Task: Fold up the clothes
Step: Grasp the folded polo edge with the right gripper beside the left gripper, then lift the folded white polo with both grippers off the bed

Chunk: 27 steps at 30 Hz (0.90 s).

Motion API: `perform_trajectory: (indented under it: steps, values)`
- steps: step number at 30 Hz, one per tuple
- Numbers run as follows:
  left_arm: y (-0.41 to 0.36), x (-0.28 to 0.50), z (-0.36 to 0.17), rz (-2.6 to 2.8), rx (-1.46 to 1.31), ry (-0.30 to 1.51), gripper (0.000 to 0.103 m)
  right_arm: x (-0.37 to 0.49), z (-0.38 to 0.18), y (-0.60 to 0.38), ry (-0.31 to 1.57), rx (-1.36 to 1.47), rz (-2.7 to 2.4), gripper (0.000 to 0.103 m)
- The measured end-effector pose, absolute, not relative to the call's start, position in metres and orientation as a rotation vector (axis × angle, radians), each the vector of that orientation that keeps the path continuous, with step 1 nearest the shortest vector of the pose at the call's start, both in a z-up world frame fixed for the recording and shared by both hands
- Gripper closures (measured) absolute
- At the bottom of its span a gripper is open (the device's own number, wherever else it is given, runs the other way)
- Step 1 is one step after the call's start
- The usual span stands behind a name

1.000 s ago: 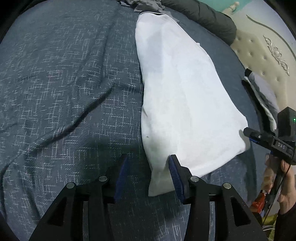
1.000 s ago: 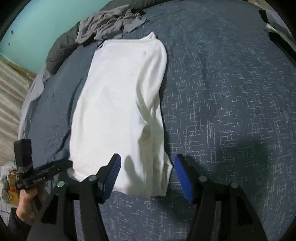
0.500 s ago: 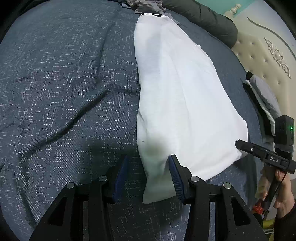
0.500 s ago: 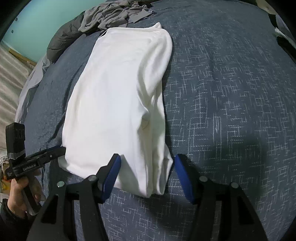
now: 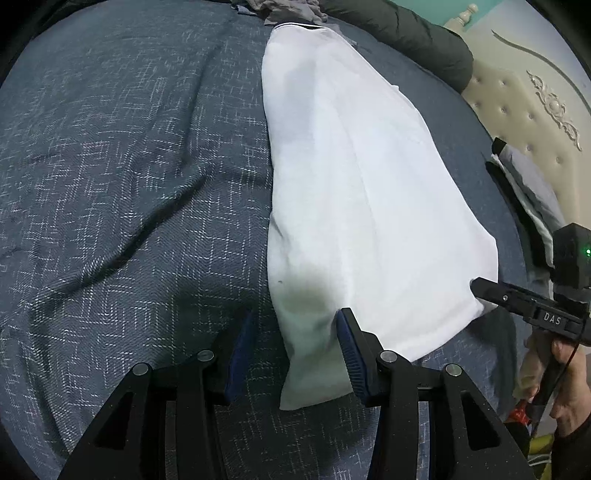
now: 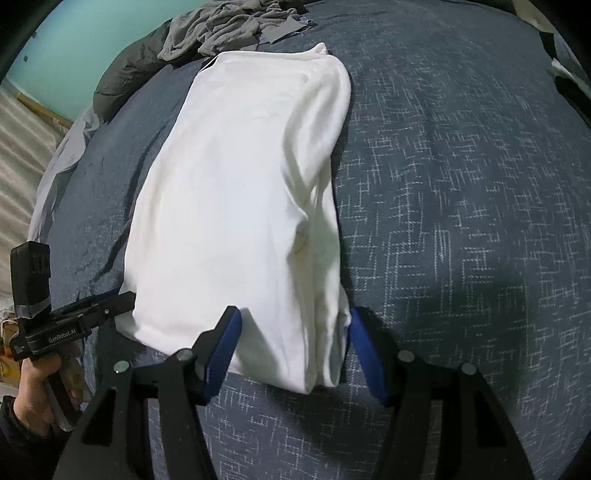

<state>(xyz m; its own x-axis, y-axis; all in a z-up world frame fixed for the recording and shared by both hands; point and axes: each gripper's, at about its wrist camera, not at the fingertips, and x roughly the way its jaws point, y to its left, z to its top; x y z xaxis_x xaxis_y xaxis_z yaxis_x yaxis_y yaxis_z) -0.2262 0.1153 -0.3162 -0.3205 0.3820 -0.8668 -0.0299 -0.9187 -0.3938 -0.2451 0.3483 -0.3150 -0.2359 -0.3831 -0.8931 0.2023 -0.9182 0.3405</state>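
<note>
Shirt looks soft and limp, so we would pinch its near corners, where left gripper and right gripper stand open

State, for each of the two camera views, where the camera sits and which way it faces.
Left wrist: on the left hand-held gripper, facing down at the white garment's near left corner; the person's other hand shows.
Right wrist: on the right hand-held gripper, facing down at the near right corner; a hand shows.
Shared: garment, blue bedspread, grey clothes.
</note>
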Motion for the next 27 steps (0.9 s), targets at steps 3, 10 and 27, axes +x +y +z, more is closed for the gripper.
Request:
perform_trajectory:
  steps: [3, 10, 27]
  values:
    - [0.117, -0.226, -0.317, 2.310, -1.646, -0.450, 0.057, -0.243, -0.317, 0.346, -0.202, 1.651, -2.196, 0.055]
    - [0.122, -0.220, -0.315, 2.275, -1.632, -0.452, 0.085, -0.238, -0.316, 0.339, -0.168, 1.638, -2.157, 0.088]
    - [0.127, -0.229, -0.327, 2.250, -1.662, -0.455, 0.084, -0.243, -0.330, 0.355, -0.284, 1.639, -2.142, 0.078]
